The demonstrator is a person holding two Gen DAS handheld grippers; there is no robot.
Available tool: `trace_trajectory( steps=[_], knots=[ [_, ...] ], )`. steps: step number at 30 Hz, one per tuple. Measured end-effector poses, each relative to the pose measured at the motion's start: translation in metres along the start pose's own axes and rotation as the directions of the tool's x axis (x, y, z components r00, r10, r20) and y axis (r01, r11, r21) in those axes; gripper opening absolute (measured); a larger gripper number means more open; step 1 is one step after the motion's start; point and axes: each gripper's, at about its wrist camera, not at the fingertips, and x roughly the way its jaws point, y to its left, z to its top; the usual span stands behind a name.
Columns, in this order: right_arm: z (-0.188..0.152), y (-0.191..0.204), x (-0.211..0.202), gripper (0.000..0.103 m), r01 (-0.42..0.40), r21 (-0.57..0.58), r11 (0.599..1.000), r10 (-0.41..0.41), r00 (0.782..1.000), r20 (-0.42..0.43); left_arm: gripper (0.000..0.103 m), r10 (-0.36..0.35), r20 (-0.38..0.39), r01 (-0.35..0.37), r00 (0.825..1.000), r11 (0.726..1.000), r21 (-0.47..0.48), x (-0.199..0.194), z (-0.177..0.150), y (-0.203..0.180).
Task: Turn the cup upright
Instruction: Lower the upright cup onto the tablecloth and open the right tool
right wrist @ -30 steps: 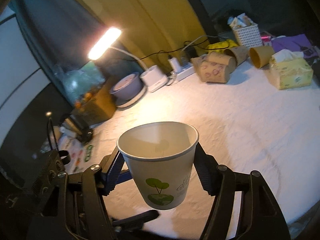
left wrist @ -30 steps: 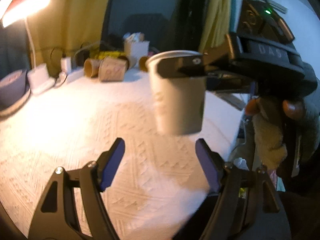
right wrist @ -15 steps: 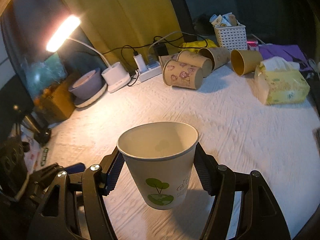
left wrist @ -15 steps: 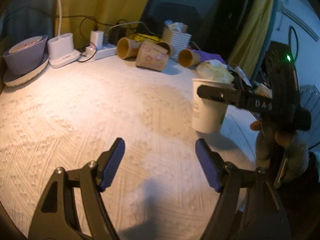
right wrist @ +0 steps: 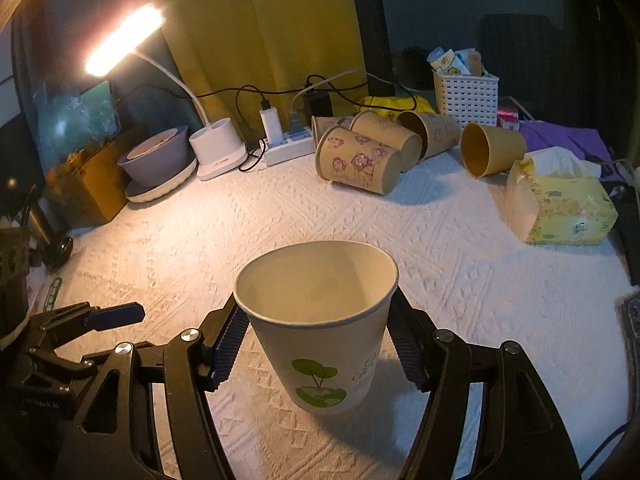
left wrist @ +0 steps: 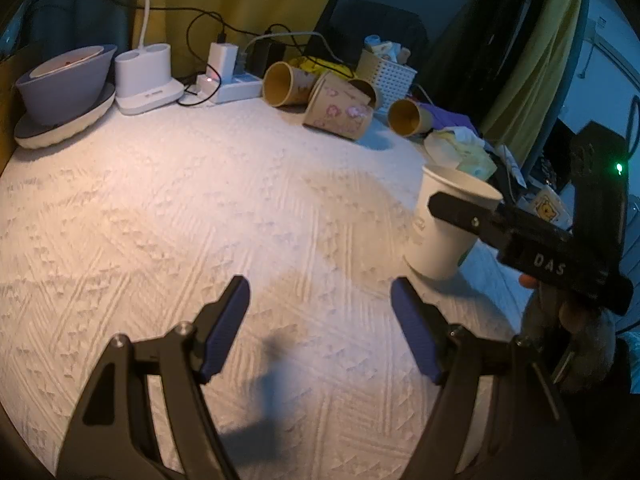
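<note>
Covering the table: a white embossed cloth (right wrist: pixel 460 240), lit warm by a desk lamp (right wrist: pixel 124 40) at the back left. Along the back edge: a grey bowl on a plate (right wrist: pixel 158 160), a white charging stand (right wrist: pixel 218 148), a power strip (right wrist: pixel 288 148), several brown paper cups (right wrist: pixel 360 158) lying on their sides, a white mesh basket (right wrist: pixel 466 94). At the right edge: a tissue pack (right wrist: pixel 560 200). Behind: a yellow curtain (right wrist: pixel 260 20). Wide bare cloth in the centre and toward the near edge.

Right gripper (right wrist: pixel 318 340): blue pads pinching the white paper cup (right wrist: pixel 320 328) on both sides just below the rim. Cup upright, mouth up, green tree print facing the camera, base at or just above the cloth near the right edge; contact cannot be told. Left gripper (left wrist: pixel 320 328): fingers spread wide over bare cloth, holding nothing, well left of the cup.
</note>
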Motion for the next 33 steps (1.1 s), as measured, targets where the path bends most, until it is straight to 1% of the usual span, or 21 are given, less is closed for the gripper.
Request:
trace_trajectory(
  steps=[5, 13, 15, 16, 17, 24, 29, 30, 31, 32, 33],
  knots=[
    [-0.007, 0.001, -0.007, 0.069, 0.007, 0.006, 1.0, -0.007, 1.0, -0.001, 0.074, 0.001, 0.006, -0.001, 1.0, 1.0, 0.004, -0.006, -0.005, -0.004],
    [-0.021, 0.013, -0.02, 0.07, 0.073, -0.026, 0.997, -0.073, 0.997, 0.015, 0.074, 0.015, 0.026, -0.016, 1.0, 1.0, 0.014, -0.022, -0.013, -0.014],
    [-0.023, 0.014, -0.024, 0.073, 0.082, -0.029, 0.996, -0.082, 0.996, 0.022, 0.074, 0.017, 0.037, -0.018, 0.999, 1.0, 0.019, -0.029, -0.015, -0.017],
    [-0.024, 0.015, -0.027, 0.078, 0.085, -0.03, 0.996, -0.084, 0.996, 0.027, 0.074, 0.016, 0.042, -0.017, 0.999, 1.0, 0.022, -0.031, -0.016, -0.018],
    [-0.025, 0.015, -0.03, 0.08, 0.085, -0.032, 0.996, -0.084, 0.996, 0.033, 0.074, 0.016, 0.047, -0.017, 0.999, 1.0, 0.024, -0.034, -0.017, -0.019],
    [-0.034, 0.023, -0.047, 0.08, 0.092, -0.046, 0.995, -0.09, 0.995, 0.043, 0.075, 0.012, 0.08, -0.016, 0.997, 0.999, 0.045, -0.054, -0.023, -0.031],
    [-0.04, 0.026, -0.061, 0.08, 0.114, -0.035, 0.993, -0.112, 0.993, 0.042, 0.075, 0.014, 0.101, -0.02, 0.995, 0.998, 0.065, -0.065, -0.027, -0.041],
    [-0.042, 0.026, -0.066, 0.08, 0.119, -0.03, 0.992, -0.118, 0.992, 0.042, 0.076, 0.014, 0.106, -0.022, 0.994, 0.997, 0.069, -0.068, -0.028, -0.043],
    [-0.043, 0.027, -0.068, 0.08, 0.122, -0.027, 0.992, -0.12, 0.992, 0.041, 0.083, 0.017, 0.11, -0.025, 0.994, 0.997, 0.073, -0.07, -0.029, -0.045],
    [-0.044, 0.027, -0.071, 0.08, 0.124, -0.025, 0.992, -0.123, 0.992, 0.041, 0.086, 0.02, 0.118, -0.029, 0.993, 0.997, 0.077, -0.074, -0.029, -0.046],
    [-0.045, 0.027, -0.074, 0.08, 0.128, -0.022, 0.991, -0.128, 0.991, 0.039, 0.086, 0.023, 0.125, -0.034, 0.992, 0.996, 0.081, -0.076, -0.029, -0.048]
  ],
)
